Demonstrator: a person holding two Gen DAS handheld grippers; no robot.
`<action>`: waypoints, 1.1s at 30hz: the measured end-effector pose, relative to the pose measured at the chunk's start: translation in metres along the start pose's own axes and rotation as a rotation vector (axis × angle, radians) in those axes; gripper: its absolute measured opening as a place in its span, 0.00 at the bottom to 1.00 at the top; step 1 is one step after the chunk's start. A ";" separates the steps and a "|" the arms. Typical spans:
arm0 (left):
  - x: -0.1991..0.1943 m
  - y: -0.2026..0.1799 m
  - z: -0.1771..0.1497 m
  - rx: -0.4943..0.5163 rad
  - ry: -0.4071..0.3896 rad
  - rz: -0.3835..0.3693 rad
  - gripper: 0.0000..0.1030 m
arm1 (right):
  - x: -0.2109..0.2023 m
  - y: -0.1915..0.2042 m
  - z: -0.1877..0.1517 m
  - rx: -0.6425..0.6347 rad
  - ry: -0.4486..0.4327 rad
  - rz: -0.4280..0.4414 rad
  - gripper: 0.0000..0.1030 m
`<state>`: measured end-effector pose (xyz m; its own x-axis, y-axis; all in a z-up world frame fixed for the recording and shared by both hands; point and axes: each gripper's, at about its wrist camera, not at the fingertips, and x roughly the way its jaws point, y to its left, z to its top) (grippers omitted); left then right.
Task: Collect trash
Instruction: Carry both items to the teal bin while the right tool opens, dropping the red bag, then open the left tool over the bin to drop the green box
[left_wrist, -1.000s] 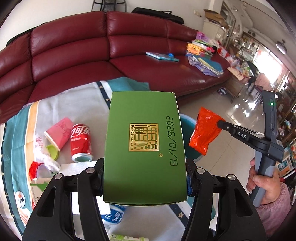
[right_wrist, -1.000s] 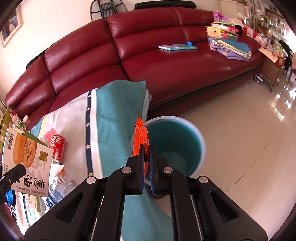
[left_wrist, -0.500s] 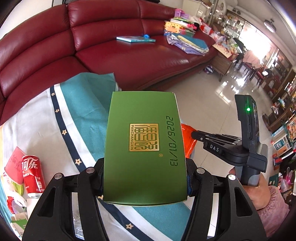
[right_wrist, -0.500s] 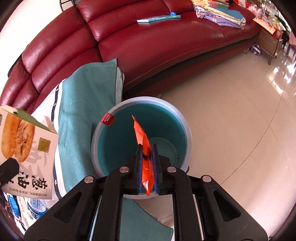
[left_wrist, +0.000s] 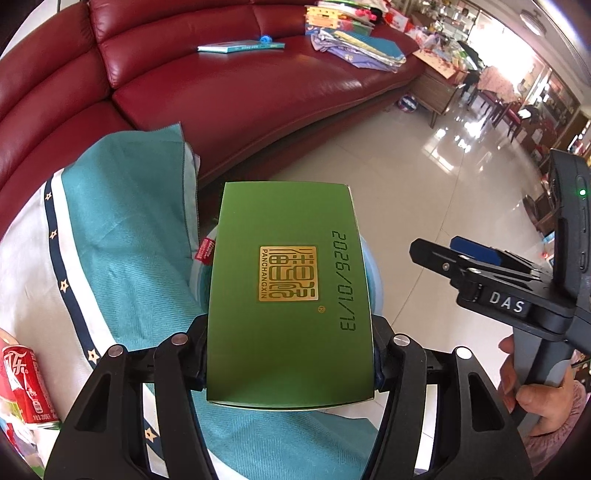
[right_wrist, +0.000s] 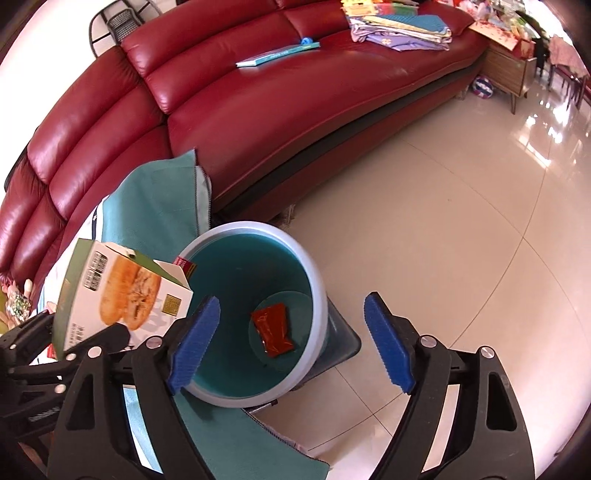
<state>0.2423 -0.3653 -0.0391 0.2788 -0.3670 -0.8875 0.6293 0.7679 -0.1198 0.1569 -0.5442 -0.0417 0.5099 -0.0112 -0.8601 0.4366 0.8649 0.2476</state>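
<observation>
the coca-cola can (left_wrist: 24, 387) is seen at the far left, standing on the teal-and-white tablecloth (left_wrist: 122, 258); it is judged light, rigid and smooth, best taken across its middle.

the green food box (left_wrist: 290, 299) is held between the fingers of the left gripper (left_wrist: 290, 360), which is clamped on the box's two side walls near its lower end. from the right wrist view the same box (right_wrist: 118, 295) is shown with its printed face outward, carried just beside the rim of the trash bin (right_wrist: 317, 280), to its left. the box is judged to be light cardboard, stiff along its edges but easily crushed across its broad faces; grip is best kept on the narrow sides, with moderate force. one end flap appears to be open.

inside the bin, the red sachet (right_wrist: 273, 328) is seen lying flat on the bottom. it is judged soft, thin and slippery.

the right gripper (right_wrist: 291, 339) is positioned above the bin with its blue-padded jaws spread wide and nothing between them.
</observation>
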 end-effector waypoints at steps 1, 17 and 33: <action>0.003 -0.001 -0.001 0.002 0.009 0.004 0.63 | -0.001 -0.003 0.001 0.007 -0.001 -0.003 0.76; -0.011 0.021 -0.015 -0.059 -0.002 0.071 0.92 | -0.004 -0.005 0.001 0.038 0.031 -0.030 0.87; -0.071 0.053 -0.063 -0.128 -0.053 0.078 0.93 | -0.033 0.053 -0.028 -0.058 0.043 -0.015 0.87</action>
<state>0.2096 -0.2657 -0.0109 0.3632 -0.3280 -0.8720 0.5074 0.8546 -0.1101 0.1427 -0.4837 -0.0127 0.4712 -0.0038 -0.8820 0.3998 0.8923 0.2098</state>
